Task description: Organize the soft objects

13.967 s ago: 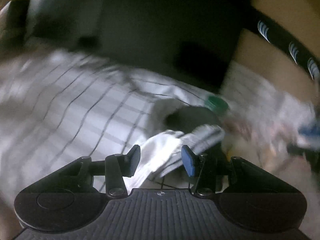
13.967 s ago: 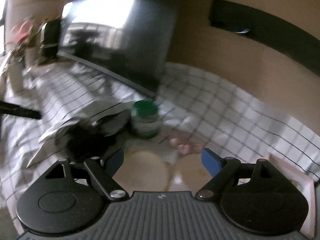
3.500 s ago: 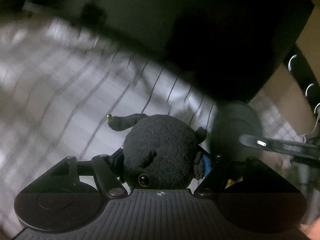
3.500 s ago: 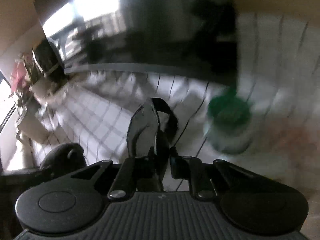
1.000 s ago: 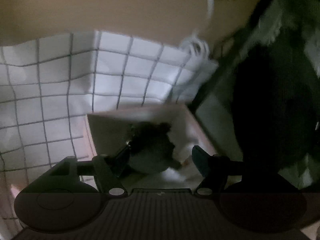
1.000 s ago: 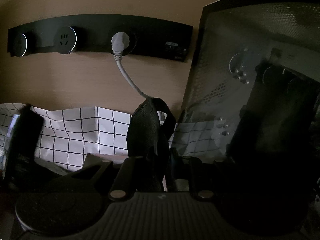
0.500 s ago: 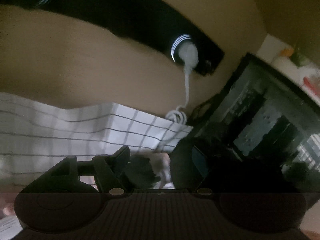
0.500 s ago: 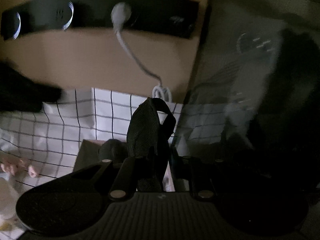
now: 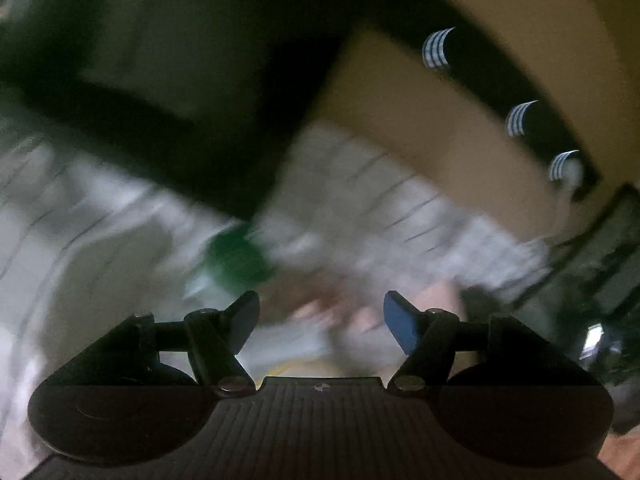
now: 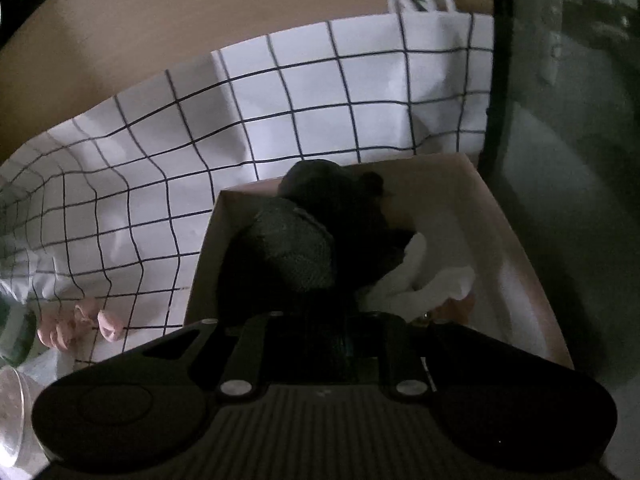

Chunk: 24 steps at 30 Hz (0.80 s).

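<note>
Dark mesh pouch [image 10: 298, 252] sits pinched in the right gripper [image 10: 320, 312]'s narrow jaws, lowered into the pink box [image 10: 516, 248] just ahead, against a black plush [image 10: 340, 196] and white cloth [image 10: 424, 284]. Left gripper [image 9: 318, 318]'s jaws stand wide and empty over the blurred checked desk [image 9: 360, 208].

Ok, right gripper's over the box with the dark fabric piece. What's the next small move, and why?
Probably open the right gripper and let go. The dark fabric piece it is shut on already hangs inside the box, beside the black plush and white cloth.
</note>
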{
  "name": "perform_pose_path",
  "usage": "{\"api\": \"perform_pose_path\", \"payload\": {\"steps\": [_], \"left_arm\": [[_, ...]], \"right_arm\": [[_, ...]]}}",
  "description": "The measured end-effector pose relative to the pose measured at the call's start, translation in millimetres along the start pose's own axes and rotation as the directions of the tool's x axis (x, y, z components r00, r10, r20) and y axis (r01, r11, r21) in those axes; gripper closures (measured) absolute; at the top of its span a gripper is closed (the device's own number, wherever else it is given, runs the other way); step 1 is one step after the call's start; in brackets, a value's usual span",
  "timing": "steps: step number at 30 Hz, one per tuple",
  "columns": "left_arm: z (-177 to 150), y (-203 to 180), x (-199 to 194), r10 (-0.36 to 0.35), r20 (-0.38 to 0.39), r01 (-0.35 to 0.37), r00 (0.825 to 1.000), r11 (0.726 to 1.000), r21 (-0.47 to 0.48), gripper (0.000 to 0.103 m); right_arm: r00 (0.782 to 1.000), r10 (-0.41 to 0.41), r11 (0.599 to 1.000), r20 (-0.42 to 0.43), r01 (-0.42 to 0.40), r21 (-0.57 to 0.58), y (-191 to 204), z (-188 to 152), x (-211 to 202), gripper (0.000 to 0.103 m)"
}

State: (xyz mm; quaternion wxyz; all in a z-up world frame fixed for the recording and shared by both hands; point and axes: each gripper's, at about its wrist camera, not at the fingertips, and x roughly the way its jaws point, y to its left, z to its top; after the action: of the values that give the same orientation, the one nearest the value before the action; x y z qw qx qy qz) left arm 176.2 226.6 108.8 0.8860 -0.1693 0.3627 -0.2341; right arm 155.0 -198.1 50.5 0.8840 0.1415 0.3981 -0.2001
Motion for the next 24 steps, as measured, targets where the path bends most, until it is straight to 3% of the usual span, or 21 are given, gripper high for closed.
{"api": "perform_pose_path", "payload": {"steps": [3,5,7,11,14,18,24], "left_arm": [[-20.3,30.2,0.5,0.04,-0.057,-0.042,0.998,0.999,-0.035,0.029],[-31.9,38.6,4.5,0.035,-0.099,-0.038,0.994,0.999,-0.023,0.03],[-41.8,42.2,11.1,0.016,-0.133,-0.017,0.991,1.0,-0.005,0.03],[-51.4,40.0,28.5,-0.05,-0.174,0.056,0.983,0.998,0.03,0.029],[-53.0,34.3,43.7,-0.084,-0.203,0.095,0.975,0.995,0.042,0.03],[-55.2,30.8,67.1,-0.073,-0.238,0.087,0.969,0.995,0.05,0.029],[-56.9,28.4,87.7,-0.062,-0.292,0.082,0.954,0.995,0.057,0.028]], "right_arm": [[1.0,-0.014,0.999,0.018,0.014,-0.031,5.6,-1.4,-7.6,0.084],[0.998,-0.04,0.999,0.041,0.041,-0.006,4.6,-0.7,-22.4,0.069],[0.992,-0.067,0.998,0.106,0.064,0.027,1.1,3.1,-40.2,0.041],[0.981,-0.066,0.998,0.185,0.061,0.031,4.3,-4.5,-85.3,0.04],[0.98,-0.035,0.998,0.197,0.046,-0.052,20.1,-19.7,-116.1,0.04],[0.99,-0.025,0.973,0.139,0.056,-0.224,56.1,-51.5,-130.9,0.04],[0.997,0.079,0.921,0.024,-0.064,-0.384,110.7,-105.1,-136.5,0.04]]}}
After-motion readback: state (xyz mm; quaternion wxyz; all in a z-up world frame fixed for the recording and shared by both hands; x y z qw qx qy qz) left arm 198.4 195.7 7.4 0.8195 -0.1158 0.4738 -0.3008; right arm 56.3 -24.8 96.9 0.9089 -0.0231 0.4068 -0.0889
